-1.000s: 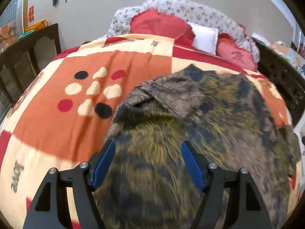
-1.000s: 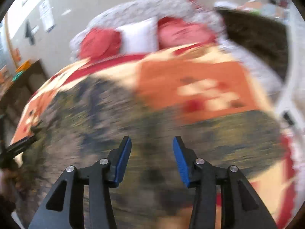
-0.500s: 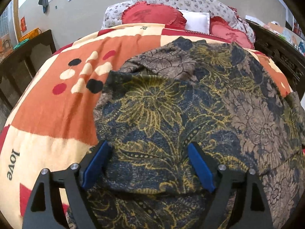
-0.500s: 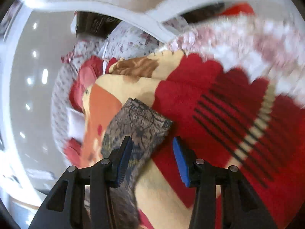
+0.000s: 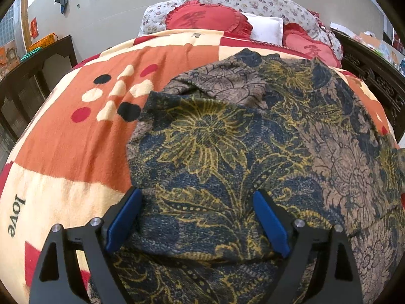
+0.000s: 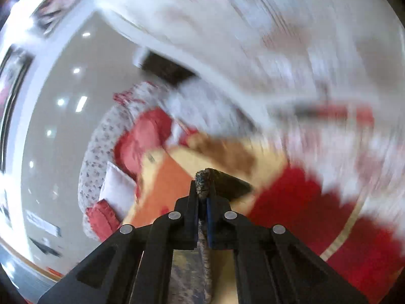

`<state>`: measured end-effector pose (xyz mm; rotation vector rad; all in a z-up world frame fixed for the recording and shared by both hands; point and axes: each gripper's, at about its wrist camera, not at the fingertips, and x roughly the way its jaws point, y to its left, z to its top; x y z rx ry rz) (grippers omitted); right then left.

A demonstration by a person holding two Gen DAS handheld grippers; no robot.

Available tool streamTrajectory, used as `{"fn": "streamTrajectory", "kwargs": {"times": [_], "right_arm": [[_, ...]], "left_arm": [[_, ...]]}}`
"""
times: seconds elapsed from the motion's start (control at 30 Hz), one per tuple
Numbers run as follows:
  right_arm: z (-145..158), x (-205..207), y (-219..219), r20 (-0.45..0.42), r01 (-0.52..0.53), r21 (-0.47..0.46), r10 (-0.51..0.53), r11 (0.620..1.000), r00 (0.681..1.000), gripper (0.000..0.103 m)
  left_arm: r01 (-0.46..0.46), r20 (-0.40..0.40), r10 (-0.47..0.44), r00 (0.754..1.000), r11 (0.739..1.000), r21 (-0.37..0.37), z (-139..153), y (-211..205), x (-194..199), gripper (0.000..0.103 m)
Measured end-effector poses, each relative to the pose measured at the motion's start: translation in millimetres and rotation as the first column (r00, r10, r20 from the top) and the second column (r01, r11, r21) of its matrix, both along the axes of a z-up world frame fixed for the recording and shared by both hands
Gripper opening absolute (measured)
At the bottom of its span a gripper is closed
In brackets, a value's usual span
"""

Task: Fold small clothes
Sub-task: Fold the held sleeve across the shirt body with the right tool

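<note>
Left wrist view first: my left claw (image 5: pixel 196 224) has just been spreading its jaws and now they stand wide apart, one blue pad on each side of the near fold of the dark blue and brown floral-print garment (image 5: pixel 253 152). A second ago that cloth was a blur; now it lies sharp and flat on the orange, cream and red patterned bedspread (image 5: pixel 76 152), with a folded-over flap showing the brighter yellow flowers on top. The pads aren't squeezing anything, though I can't rule out the left one brushing the cloth edge. So that side looks let go and laid down. The garment covers the middle and right of the bed, with the red heart-shaped pillows (image 5: pixel 207 19) well beyond it at the far end.

Right wrist view: big change here. Half a second back my right claw (image 6: pixel 202 200) had a corner of the same print lying loose between half-open jaws; they've just closed and are now pressed together, pinching a bunched ridge of the garment that sticks out past the tips. Everything around it is badly smeared, and the bed looks tipped over on its side in the frame.

My read: left side's parked, and the right has a corner ready to carry across for the next fold.
</note>
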<state>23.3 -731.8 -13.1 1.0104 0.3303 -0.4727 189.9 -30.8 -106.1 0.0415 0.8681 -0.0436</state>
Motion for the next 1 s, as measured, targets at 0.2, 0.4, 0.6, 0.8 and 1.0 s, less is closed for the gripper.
{"fn": "streamTrajectory", "kwargs": {"times": [0.2,0.4,0.6,0.8,1.0], "right_arm": [[100.9,-6.4,17.0,0.009,-0.070,-0.204,0.074,0.976,0.997,0.006],[115.3,53.7,145.7,-0.039,-0.408,-0.315,0.418,0.857,0.908,0.006],[81.2,121.6,311.7,-0.087,-0.678,-0.338,0.696,0.653,0.713,0.006],[-29.3,158.1,447.8,-0.273,-0.839,-0.242,0.796,0.487,0.541,0.006],[-86.4,137.7,475.2,-0.341,-0.853,-0.225,0.781,0.471,0.522,0.007]], "left_arm": [[0.000,0.000,0.000,1.000,1.000,-0.005,0.2,-0.1,-0.3,0.093],[0.003,0.001,-0.003,1.000,1.000,-0.022,0.4,2.4,-0.2,0.093],[0.046,-0.003,-0.047,0.999,0.997,-0.061,13.1,4.6,-0.9,0.092],[0.088,0.018,-0.087,0.996,0.972,-0.218,51.8,12.0,-3.5,0.092],[0.206,-0.129,-0.291,0.948,0.870,-0.448,50.1,-34.0,24.2,0.089]]}}
